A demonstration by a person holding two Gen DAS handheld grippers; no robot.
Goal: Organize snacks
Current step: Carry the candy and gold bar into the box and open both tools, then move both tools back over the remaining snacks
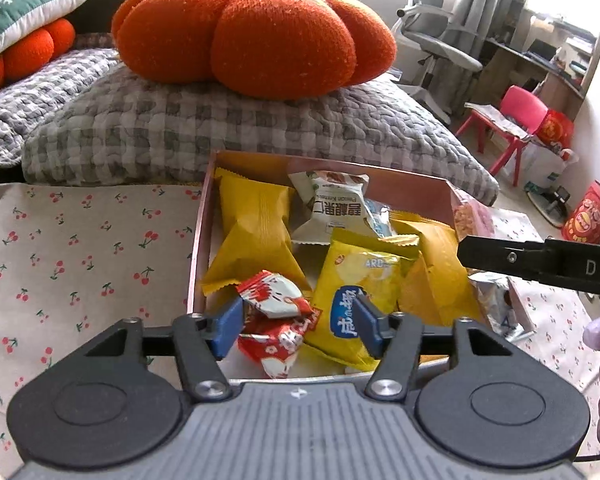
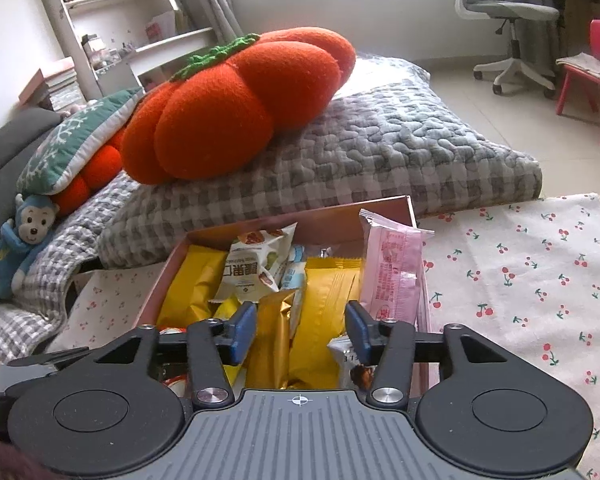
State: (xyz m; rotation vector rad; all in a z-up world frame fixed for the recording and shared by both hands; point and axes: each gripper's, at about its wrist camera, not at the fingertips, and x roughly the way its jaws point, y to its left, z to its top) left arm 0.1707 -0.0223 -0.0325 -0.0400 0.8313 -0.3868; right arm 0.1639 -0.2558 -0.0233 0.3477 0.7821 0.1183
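A pink-brown open box [image 1: 198,248] lies on a cherry-print cloth and holds several snack packets. My left gripper [image 1: 298,326] hangs open over its near end. Two red-and-white packets [image 1: 276,294] lie loose between the blue pads, beside a yellow chips bag [image 1: 356,288]. Farther back are a plain yellow packet [image 1: 256,232] and a white nut packet [image 1: 336,208]. In the right wrist view my right gripper [image 2: 300,334] stands open over the same box [image 2: 168,276]. A gold stick packet [image 2: 274,332] and a yellow packet [image 2: 324,320] lie between its pads, unpressed. A pink packet [image 2: 392,268] leans on the box's right wall.
A big orange pumpkin cushion [image 1: 256,36] sits on a grey checked quilt [image 1: 148,132] just behind the box. Cherry-print cloth [image 2: 520,280] spreads to both sides. An office chair [image 2: 508,12], a red child's chair [image 2: 596,60] and a monkey toy [image 2: 24,240] stand farther off.
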